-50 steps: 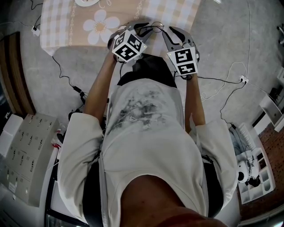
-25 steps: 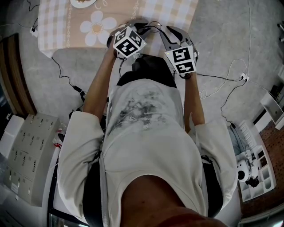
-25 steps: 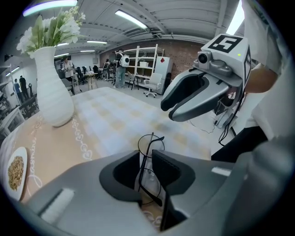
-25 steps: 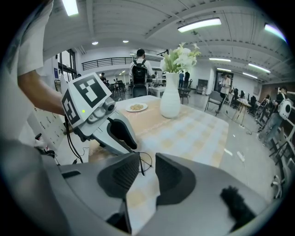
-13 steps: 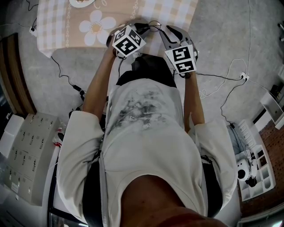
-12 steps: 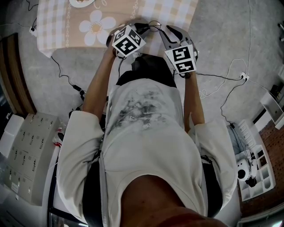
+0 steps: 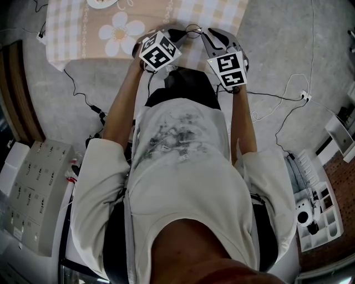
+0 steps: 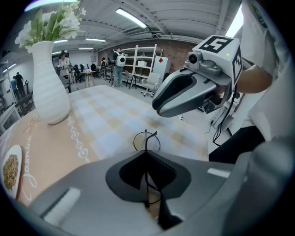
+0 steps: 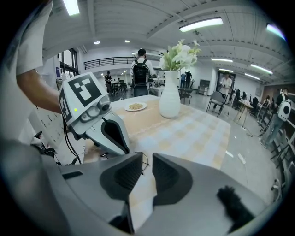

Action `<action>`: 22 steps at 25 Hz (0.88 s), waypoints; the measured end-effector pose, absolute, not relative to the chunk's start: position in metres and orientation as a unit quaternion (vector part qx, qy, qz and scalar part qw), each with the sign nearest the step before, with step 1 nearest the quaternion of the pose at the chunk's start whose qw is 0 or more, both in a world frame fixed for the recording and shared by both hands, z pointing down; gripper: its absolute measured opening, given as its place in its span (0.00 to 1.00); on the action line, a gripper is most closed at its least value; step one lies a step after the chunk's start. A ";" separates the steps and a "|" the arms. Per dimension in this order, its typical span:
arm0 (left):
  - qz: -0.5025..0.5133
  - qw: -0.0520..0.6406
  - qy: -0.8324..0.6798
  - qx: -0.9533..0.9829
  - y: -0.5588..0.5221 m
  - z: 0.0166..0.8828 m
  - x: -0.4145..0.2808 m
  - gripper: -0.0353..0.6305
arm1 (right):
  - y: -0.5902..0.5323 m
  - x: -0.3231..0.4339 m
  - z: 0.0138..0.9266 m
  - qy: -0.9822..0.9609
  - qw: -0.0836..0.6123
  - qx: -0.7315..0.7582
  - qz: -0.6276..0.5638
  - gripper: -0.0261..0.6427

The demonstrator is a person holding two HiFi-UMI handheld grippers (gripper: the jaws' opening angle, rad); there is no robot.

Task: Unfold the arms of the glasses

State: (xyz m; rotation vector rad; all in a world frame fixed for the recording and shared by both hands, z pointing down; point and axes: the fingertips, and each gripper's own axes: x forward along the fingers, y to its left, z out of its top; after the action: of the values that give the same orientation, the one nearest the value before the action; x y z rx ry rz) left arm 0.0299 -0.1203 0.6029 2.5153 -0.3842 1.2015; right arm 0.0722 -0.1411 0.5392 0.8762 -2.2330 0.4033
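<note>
Thin black wire glasses (image 7: 192,30) lie near the front edge of the checked table (image 7: 222,11). My left gripper (image 7: 182,34) has just been closing. In the left gripper view its jaws (image 8: 148,159) are shut on the wire frame, and one round lens rim (image 8: 146,140) sticks out past the tips. My right gripper (image 7: 208,35) faces it from the right. Its jaws (image 9: 147,159) have just been closing too and still stand apart. A bit of the glasses' wire (image 9: 144,164) shows at the gap, with no pad pressing on it.
A white vase with flowers (image 8: 50,87) (image 9: 169,99) stands farther back on the table. A plate of food (image 8: 10,168) (image 9: 136,106) lies beside it. Cables (image 7: 83,97) trail over the floor around the table. People and shelving stand far behind.
In the head view, the right gripper has shifted a little up the picture toward the glasses. The left gripper has stayed where it was.
</note>
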 end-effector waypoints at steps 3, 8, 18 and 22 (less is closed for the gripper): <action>0.421 0.163 -0.130 0.883 -0.119 0.603 0.030 0.08 | -0.144 0.071 0.544 -0.864 0.354 0.327 0.147 0.09; 0.420 0.162 -0.122 0.885 -0.116 0.603 0.030 0.08 | -0.144 0.067 0.552 -0.868 0.377 0.295 0.130 0.06; 0.421 0.154 -0.105 0.888 -0.112 0.602 0.031 0.08 | -0.140 0.056 0.569 -0.873 0.410 0.240 0.111 0.06; 0.422 0.148 -0.098 0.889 -0.112 0.602 0.031 0.08 | -0.140 0.053 0.573 -0.874 0.419 0.222 0.105 0.06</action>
State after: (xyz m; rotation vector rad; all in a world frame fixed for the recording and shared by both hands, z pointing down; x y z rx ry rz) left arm 0.0309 -0.1116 0.6016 2.5573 -0.2830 1.2127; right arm 0.0528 -0.1403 0.5734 0.5558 -2.1919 0.2626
